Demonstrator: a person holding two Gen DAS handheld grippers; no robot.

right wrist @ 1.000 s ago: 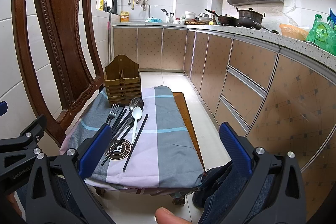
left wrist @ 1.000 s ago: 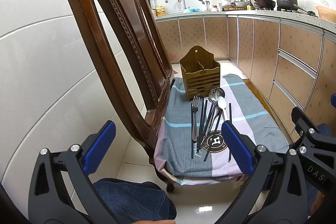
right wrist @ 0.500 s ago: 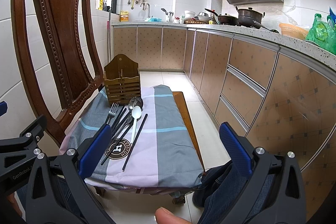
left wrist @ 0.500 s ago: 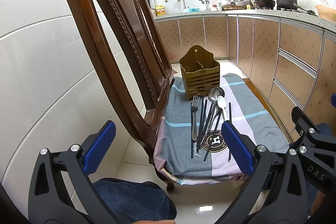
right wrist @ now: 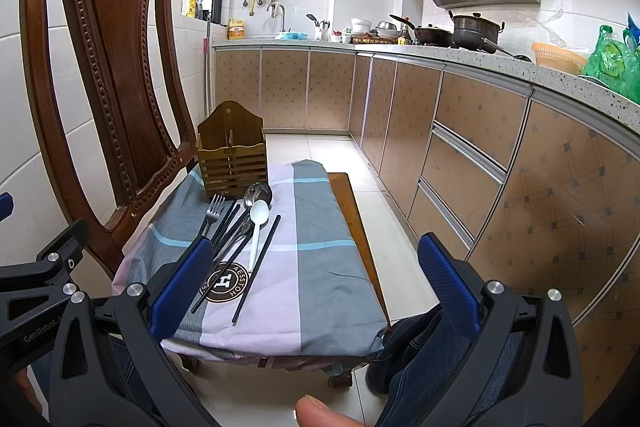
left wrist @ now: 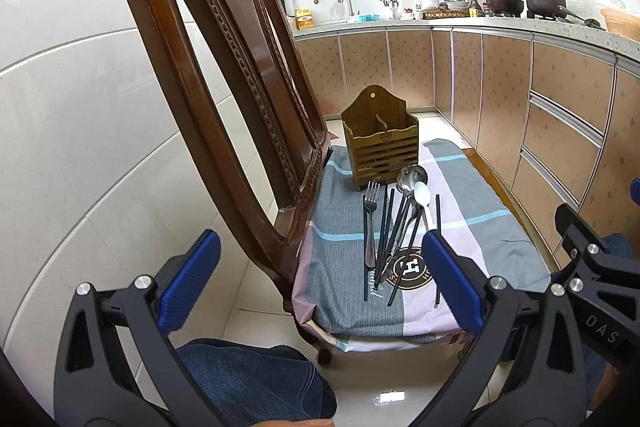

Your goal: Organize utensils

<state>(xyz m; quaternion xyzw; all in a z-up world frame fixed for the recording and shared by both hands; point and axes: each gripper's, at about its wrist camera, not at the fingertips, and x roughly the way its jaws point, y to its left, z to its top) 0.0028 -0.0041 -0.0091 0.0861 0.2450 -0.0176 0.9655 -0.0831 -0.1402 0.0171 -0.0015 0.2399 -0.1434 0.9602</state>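
Observation:
A slatted wooden utensil holder (left wrist: 380, 143) (right wrist: 232, 159) stands at the far end of a cloth-covered chair seat (left wrist: 480, 227) (right wrist: 320, 247). In front of it lie a metal fork (left wrist: 370, 219) (right wrist: 214, 207), a steel spoon (left wrist: 410, 177) (right wrist: 258, 193), a white spoon (left wrist: 422, 197) (right wrist: 258, 223) and several black chopsticks (left wrist: 386, 227) (right wrist: 260, 263). My left gripper (left wrist: 320, 283) hangs open before the seat's near edge. My right gripper (right wrist: 314, 279) is open too, level with the near end of the utensils. Neither holds anything.
The carved wooden chair back (left wrist: 224, 75) (right wrist: 104, 87) rises at the left against a tiled wall. Kitchen cabinets (right wrist: 460, 163) and a counter with pots (right wrist: 476, 31) run along the right. The person's jeans (left wrist: 256, 383) and a fingertip (right wrist: 320, 413) show below.
Both views have crept very slightly; the grippers stay open and the utensils have not moved.

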